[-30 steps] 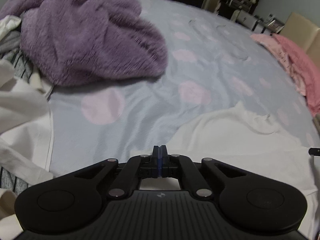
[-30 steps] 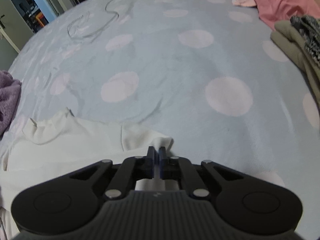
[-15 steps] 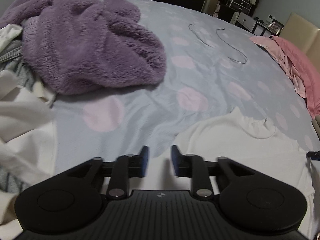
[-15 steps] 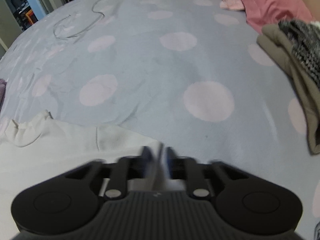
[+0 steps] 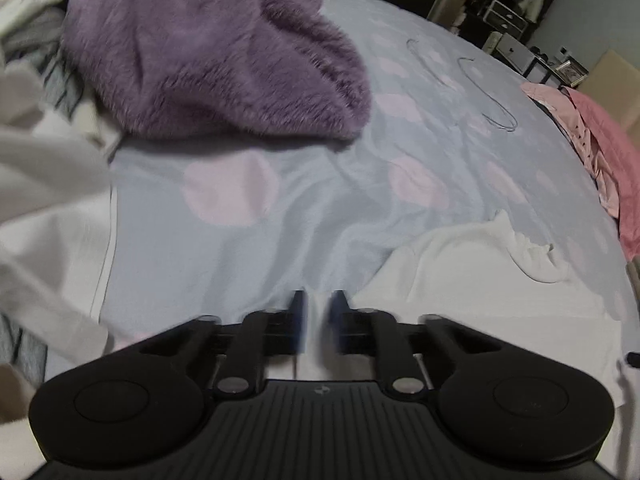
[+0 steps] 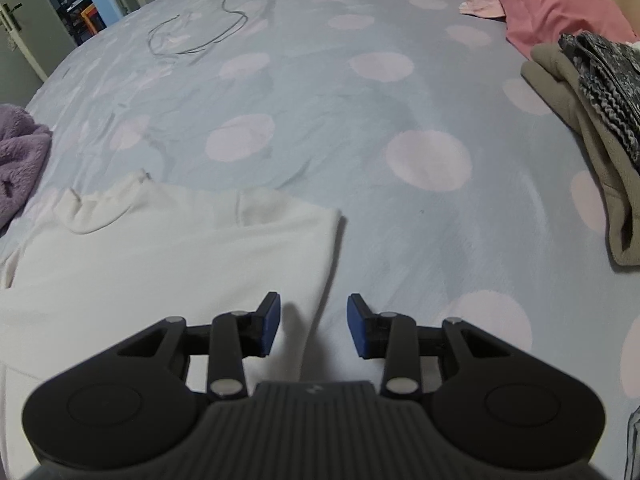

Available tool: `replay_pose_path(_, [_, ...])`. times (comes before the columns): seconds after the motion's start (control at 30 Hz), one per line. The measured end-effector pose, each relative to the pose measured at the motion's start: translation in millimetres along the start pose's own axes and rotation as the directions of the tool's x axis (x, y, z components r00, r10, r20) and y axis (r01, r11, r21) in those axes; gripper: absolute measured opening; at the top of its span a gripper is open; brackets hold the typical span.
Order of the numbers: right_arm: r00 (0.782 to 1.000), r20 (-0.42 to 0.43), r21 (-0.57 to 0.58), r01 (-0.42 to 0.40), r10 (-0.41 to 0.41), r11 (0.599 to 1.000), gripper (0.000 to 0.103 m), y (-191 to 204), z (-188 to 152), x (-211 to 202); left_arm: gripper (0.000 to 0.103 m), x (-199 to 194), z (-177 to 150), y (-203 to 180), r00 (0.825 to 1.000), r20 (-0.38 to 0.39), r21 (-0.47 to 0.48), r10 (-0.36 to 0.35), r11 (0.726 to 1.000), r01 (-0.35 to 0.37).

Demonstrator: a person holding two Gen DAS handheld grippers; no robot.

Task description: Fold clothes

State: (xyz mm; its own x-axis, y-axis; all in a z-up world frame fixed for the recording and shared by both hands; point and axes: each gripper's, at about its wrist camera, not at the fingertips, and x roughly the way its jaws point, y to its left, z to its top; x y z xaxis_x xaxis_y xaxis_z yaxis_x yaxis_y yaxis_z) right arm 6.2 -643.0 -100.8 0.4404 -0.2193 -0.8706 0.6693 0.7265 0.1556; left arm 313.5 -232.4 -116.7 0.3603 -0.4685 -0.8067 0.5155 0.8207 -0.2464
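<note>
A white top (image 6: 168, 264) lies flat on the pale blue spotted bedsheet (image 6: 360, 128), collar toward the far side. In the left wrist view the same top (image 5: 480, 292) spreads to the right, collar at far right. My right gripper (image 6: 313, 326) is open and empty, just above the top's right side edge. My left gripper (image 5: 319, 314) is open with a smaller gap, blurred, over the top's left edge, holding nothing.
A fuzzy purple garment (image 5: 224, 52) lies heaped at far left, with white and striped clothes (image 5: 44, 184) beside it. Pink bedding (image 6: 552, 4) lies at the far right. Folded brown and grey clothes (image 6: 588, 120) sit at right. A thin cable (image 6: 200, 28) lies across the sheet.
Both grippers were shut on the white top's edges a second ago; both have opened and let it go. The top now lies flat and both grippers have drawn back a little.
</note>
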Motion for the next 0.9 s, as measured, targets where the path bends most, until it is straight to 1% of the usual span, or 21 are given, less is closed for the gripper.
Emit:
replay_pose_path(0.1, [1.000,0.015,-0.032,0.016,-0.015,0.999,0.040,2,-1,-6,0.007,-18,-1,-11,0.997,0.072,0.025,-0.002,1.000,0.001])
replay_pose_path(0.17, [0.999,0.022,-0.036,0.028,-0.027,0.999,0.040,0,1,-7,0.007,-36,1,-18,0.993,0.113,0.035,-0.026,0.999,0.022])
replay_pose_path(0.33, [0.999,0.001,0.000,0.034,-0.034,0.999,0.041,-7,4,1,0.007,-69,10,-41,0.982,0.169,0.069,-0.086,0.995,0.076])
replay_pose_path(0.4, [1.000,-0.007,0.023,0.027,-0.026,0.999,0.041,-9,7,6,0.007,-74,15,-50,0.979,0.176,0.076,-0.107,0.993,0.095])
replay_pose_path(0.47, [1.000,-0.012,0.050,0.015,-0.014,0.999,0.041,-10,10,11,0.007,-72,20,-59,0.980,0.170,0.088,-0.107,0.992,0.093])
replay_pose_path(0.6, [0.998,-0.061,0.106,-0.012,0.019,0.994,0.041,-8,11,29,0.007,-73,22,-66,0.980,0.168,0.089,-0.103,0.992,0.089])
replay_pose_path(0.63, [0.998,-0.058,0.110,-0.017,0.024,0.994,0.033,-9,12,28,0.007,-73,22,-67,0.980,0.168,0.086,-0.102,0.992,0.089])
replay_pose_path(0.7, [0.999,-0.038,0.106,-0.024,0.028,0.994,0.005,-11,13,23,0.007,-74,23,-66,0.980,0.168,0.078,-0.108,0.992,0.096])
replay_pose_path(0.8, [0.999,-0.008,0.099,-0.035,0.036,0.995,0.004,-15,15,16,0.007,-83,25,-68,0.970,0.181,0.076,-0.161,0.986,0.149])
replay_pose_path(0.83, [0.999,0.002,0.096,-0.038,0.038,0.995,0.004,-17,16,14,0.007,-83,26,-71,0.969,0.181,0.080,-0.169,0.984,0.157])
replay_pose_path(0.87, [0.999,0.012,0.094,-0.042,0.041,0.995,0.004,-18,16,11,0.007,-79,27,-73,0.972,0.172,0.084,-0.160,0.985,0.148])
replay_pose_path(0.9, [0.999,-0.009,0.117,-0.031,0.032,0.993,0.004,-25,16,16,0.007,-72,28,-75,0.979,0.149,0.088,-0.142,0.988,0.130])
